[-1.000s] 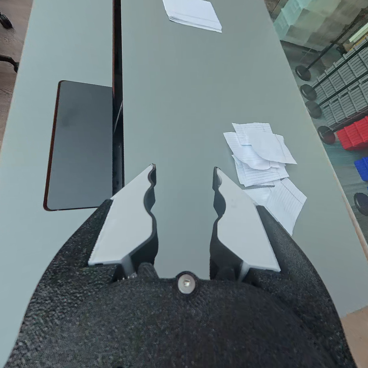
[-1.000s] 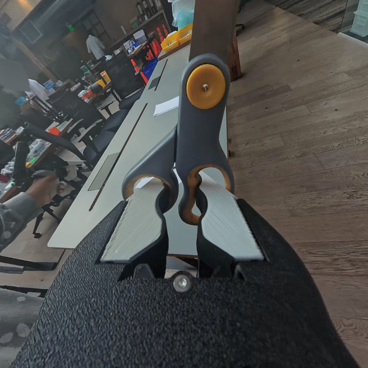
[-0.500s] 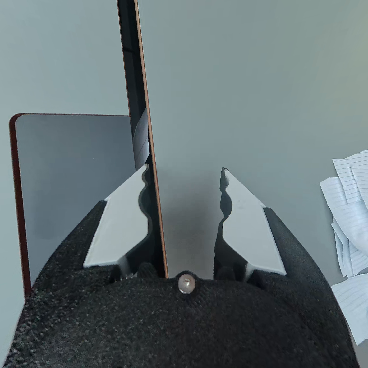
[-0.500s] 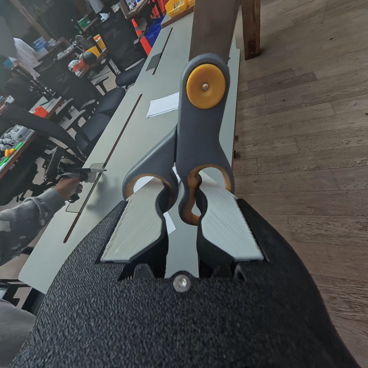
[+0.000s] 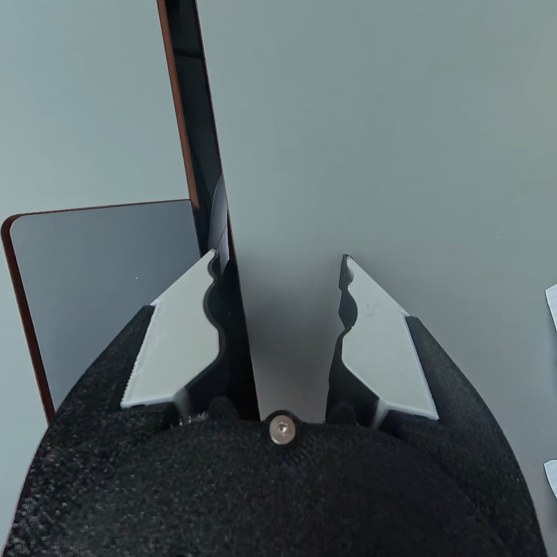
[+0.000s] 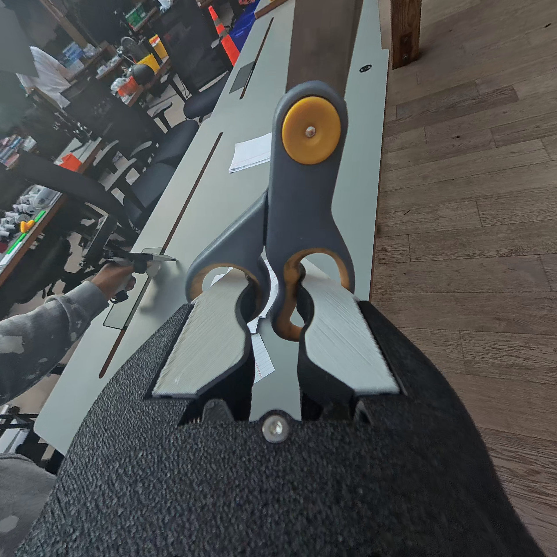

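My left gripper (image 5: 280,253) is open and empty, close above the grey table (image 5: 376,120). Its left finger (image 5: 180,325) lies over the dark slot (image 5: 196,120) between the table halves. It also shows in the right wrist view (image 6: 156,258), held by a hand in a grey sleeve. My right gripper (image 6: 275,280) is shut on the handles of grey and orange scissors (image 6: 307,187), with its fingertips in the handle loops. The blades (image 6: 319,45) point away from me, above the table. Lined paper scraps (image 6: 262,358) lie below the scissors.
A darker grey cover plate (image 5: 105,286) sits in the table left of the slot. Paper edges (image 5: 551,304) show at the right. A white paper stack (image 6: 251,153) lies farther along the table. Wood floor (image 6: 467,211) is on the right; chairs and cluttered desks (image 6: 90,120) on the left.
My left gripper has dropped close to the table and shifted left over the slot, so the paper pile has slid to the right edge. My right gripper has tilted down toward the table with the scissors.
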A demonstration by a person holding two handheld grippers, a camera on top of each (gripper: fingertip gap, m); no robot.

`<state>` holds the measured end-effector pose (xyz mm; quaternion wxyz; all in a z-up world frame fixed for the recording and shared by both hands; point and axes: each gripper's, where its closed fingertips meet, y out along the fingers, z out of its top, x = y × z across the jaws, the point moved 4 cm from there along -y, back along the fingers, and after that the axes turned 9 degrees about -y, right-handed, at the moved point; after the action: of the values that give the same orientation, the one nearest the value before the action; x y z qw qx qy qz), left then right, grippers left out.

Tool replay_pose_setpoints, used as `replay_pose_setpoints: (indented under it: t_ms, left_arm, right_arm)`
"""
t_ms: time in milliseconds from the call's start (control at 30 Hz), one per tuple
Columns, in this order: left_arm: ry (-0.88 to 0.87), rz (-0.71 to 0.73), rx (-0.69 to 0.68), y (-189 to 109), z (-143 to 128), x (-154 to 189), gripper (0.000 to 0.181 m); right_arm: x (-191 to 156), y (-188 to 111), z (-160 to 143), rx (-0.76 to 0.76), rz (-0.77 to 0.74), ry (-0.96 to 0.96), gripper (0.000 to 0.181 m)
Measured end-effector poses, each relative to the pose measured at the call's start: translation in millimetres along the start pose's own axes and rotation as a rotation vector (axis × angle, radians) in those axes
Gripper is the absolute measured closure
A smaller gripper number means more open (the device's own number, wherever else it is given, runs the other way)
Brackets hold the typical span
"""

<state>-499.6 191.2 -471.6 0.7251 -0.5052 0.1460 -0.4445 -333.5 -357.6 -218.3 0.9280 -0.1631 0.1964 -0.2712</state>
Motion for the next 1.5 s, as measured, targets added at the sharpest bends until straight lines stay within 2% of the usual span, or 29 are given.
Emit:
replay_pose_setpoints:
  t_ms: [133,300,367,500,600,833,933,1033,1200,1300,1400,1500]
  left_arm:
    - [-0.022,0.020,-0.013,4,4,4,0.095]
    - [-0.124,-0.021,-0.162,16,1,14,0.072]
    - [-0.127,-0.030,-0.191,20,1,17,0.072]
    - [-0.168,-0.043,-0.176,18,3,13,0.088]
    - [-0.195,-0.025,-0.071,5,6,1,0.126]
    - [-0.178,0.011,0.068,-17,-6,-19,0.178]
    - [-0.163,-0.042,0.091,-20,-11,-13,0.181]
    - [-0.121,-0.030,0.121,-23,-13,-7,0.181]
    - [-0.068,-0.080,0.228,-58,-5,13,0.181]
    - [-0.059,-0.180,0.270,-91,-2,33,0.181]
    - [-0.069,-0.312,0.253,-126,-5,60,0.181]
    - [-0.046,-0.357,0.251,-155,-12,83,0.181]
  right_arm:
    - [1,-3,-4,0.005,-0.015,0.017,0.161]
    - [0,-7,-9,0.017,-0.028,0.032,0.161]
    - [-1,-10,-9,0.026,-0.035,0.035,0.161]
    - [0,-19,-10,0.045,-0.060,0.050,0.161]
    - [2,-25,-10,0.052,-0.079,0.057,0.161]
    - [-7,-18,-12,0.032,-0.062,0.052,0.161]
    - [-16,-9,-9,0.018,-0.037,0.030,0.161]
    - [-24,-3,-1,0.016,-0.017,0.005,0.161]
    - [-31,-5,11,0.052,-0.010,-0.010,0.161]
    - [-33,-9,14,0.075,-0.003,-0.006,0.161]
    - [-38,-12,15,0.099,0.013,-0.008,0.161]
    - [-42,-17,14,0.128,0.036,0.005,0.161]
